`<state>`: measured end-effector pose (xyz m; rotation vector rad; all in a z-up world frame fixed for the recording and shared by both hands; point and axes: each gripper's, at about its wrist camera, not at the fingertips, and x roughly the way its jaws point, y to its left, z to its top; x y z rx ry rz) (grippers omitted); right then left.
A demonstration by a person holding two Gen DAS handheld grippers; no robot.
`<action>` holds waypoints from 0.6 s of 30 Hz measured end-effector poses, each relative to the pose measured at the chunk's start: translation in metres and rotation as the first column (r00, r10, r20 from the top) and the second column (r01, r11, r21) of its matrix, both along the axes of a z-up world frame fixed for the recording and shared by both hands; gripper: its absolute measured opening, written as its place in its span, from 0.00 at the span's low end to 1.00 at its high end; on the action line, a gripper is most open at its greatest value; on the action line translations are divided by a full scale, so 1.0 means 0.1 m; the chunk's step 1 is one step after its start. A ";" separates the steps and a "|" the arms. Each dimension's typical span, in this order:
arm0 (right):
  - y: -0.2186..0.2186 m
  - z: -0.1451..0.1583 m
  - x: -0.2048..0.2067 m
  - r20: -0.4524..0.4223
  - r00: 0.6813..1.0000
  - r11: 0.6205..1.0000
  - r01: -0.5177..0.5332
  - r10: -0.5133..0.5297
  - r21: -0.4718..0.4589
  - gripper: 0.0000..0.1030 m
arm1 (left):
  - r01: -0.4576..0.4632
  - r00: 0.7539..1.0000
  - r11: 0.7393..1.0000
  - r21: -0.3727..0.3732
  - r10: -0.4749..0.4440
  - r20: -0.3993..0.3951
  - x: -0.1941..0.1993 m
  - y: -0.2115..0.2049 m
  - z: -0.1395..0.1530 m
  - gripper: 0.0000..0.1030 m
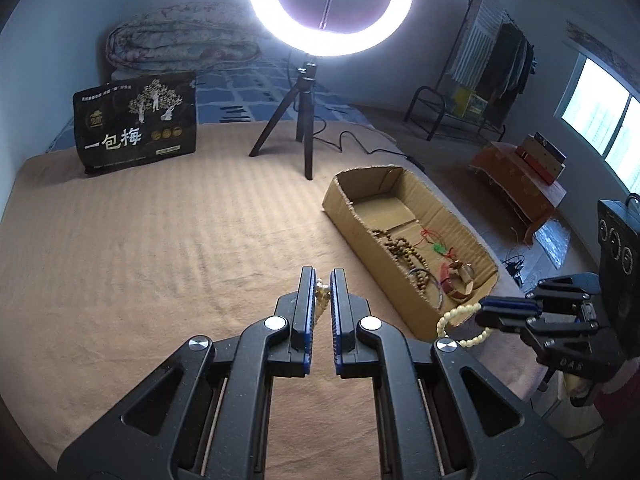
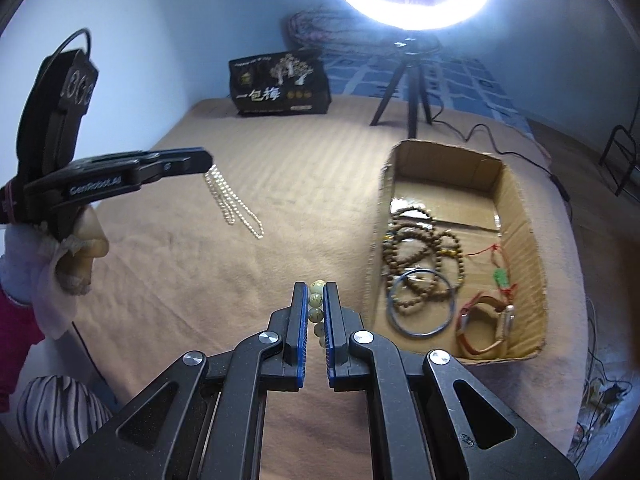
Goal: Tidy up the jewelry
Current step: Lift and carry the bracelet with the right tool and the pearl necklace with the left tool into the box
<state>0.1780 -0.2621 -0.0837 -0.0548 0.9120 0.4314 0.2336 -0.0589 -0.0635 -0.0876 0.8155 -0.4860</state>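
Observation:
My left gripper (image 1: 321,276) is shut on a pearl necklace (image 1: 322,298); in the right wrist view the gripper (image 2: 206,159) holds the necklace (image 2: 234,204) hanging in loops above the tan blanket. My right gripper (image 2: 316,288) is shut on a pale beaded bracelet (image 2: 316,302); in the left wrist view the gripper (image 1: 486,312) holds the bracelet (image 1: 460,326) beside the near end of the cardboard box (image 1: 348,224). The box (image 2: 524,216) holds brown bead strands (image 2: 420,248), a metal bangle (image 2: 422,304), a watch (image 2: 488,324) and a red cord with a green charm (image 2: 500,276).
A ring light on a black tripod (image 1: 306,128) stands on the blanket behind the box. A black printed bag (image 1: 136,120) stands at the back left. A folded quilt (image 1: 184,42) lies behind it. A wooden bench (image 1: 520,188) and a clothes rack (image 1: 492,64) stand on the floor at right.

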 end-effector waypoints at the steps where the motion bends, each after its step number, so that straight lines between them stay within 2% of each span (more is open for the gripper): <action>1: -0.04 0.02 0.02 0.005 1.000 1.000 0.009 -0.009 0.001 0.06 | 0.002 1.000 1.000 -0.003 -0.002 0.002 0.00 -0.02 0.01 0.05; 10: -0.41 0.18 0.28 0.050 0.996 0.997 0.078 -0.077 -0.019 0.06 | 0.052 0.998 0.999 -0.015 -0.051 0.035 0.14 -0.36 0.16 0.05; 18: -0.69 0.19 0.62 0.066 0.989 0.991 0.135 -0.133 -0.026 0.06 | 0.098 0.993 0.995 -0.007 -0.098 0.061 0.45 -0.80 0.26 0.05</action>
